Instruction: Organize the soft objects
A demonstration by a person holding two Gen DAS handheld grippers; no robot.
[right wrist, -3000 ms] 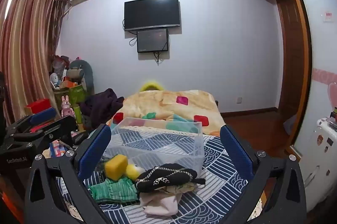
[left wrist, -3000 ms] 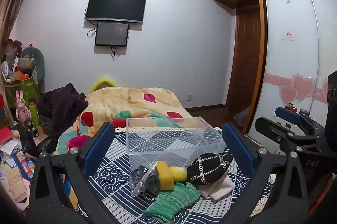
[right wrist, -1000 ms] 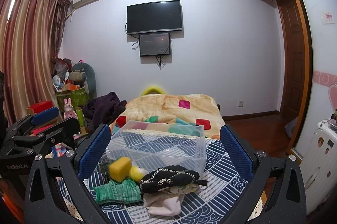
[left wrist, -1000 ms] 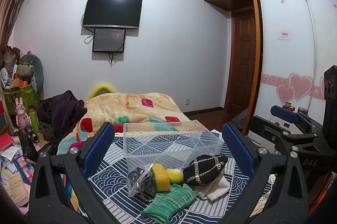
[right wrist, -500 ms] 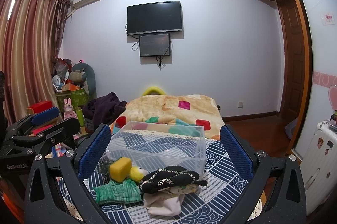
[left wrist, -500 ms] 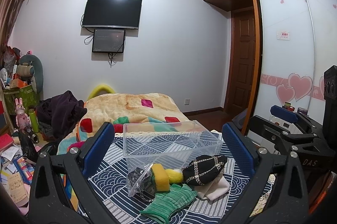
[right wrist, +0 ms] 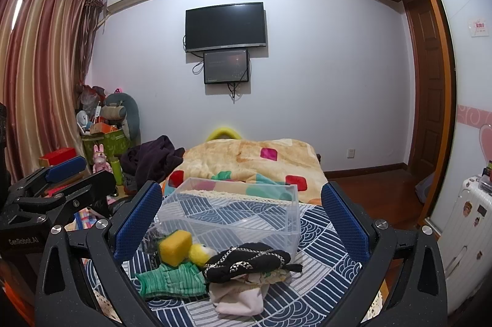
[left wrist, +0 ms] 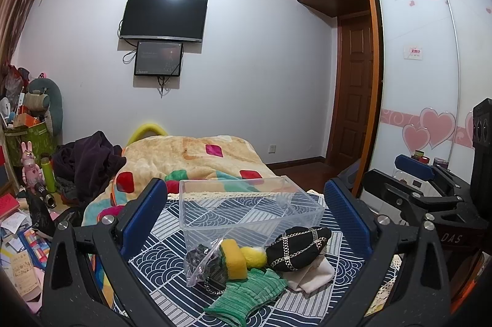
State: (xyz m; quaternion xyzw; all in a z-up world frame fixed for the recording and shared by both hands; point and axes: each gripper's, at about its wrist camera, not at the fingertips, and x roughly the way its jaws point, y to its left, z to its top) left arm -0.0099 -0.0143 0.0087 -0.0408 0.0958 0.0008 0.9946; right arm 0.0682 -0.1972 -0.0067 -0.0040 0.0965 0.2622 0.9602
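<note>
A clear plastic box (left wrist: 246, 211) (right wrist: 233, 213) stands empty on a blue-and-white patterned cloth. In front of it lie a yellow sponge (left wrist: 235, 259) (right wrist: 176, 243), a yellow fluffy ball (left wrist: 253, 256) (right wrist: 200, 253), a green glove (left wrist: 249, 294) (right wrist: 170, 279), a black pouch with chain pattern (left wrist: 296, 244) (right wrist: 249, 261), a white cloth (left wrist: 313, 276) (right wrist: 238, 296) and a clear zip bag (left wrist: 200, 261). My left gripper (left wrist: 246, 222) and right gripper (right wrist: 241, 221) are both open and empty, held back from the pile.
Behind the box is a bed with an orange patterned blanket (left wrist: 190, 157) and dark clothes (left wrist: 89, 161). Cluttered toys and boxes (left wrist: 27, 142) stand at the left. A white suitcase (right wrist: 464, 234) and a wardrobe with heart stickers (left wrist: 430, 111) are at the right.
Both views have drifted slightly since three seconds ago, with the pile sitting a little differently in frame. The objects have not moved and both grippers stay open.
</note>
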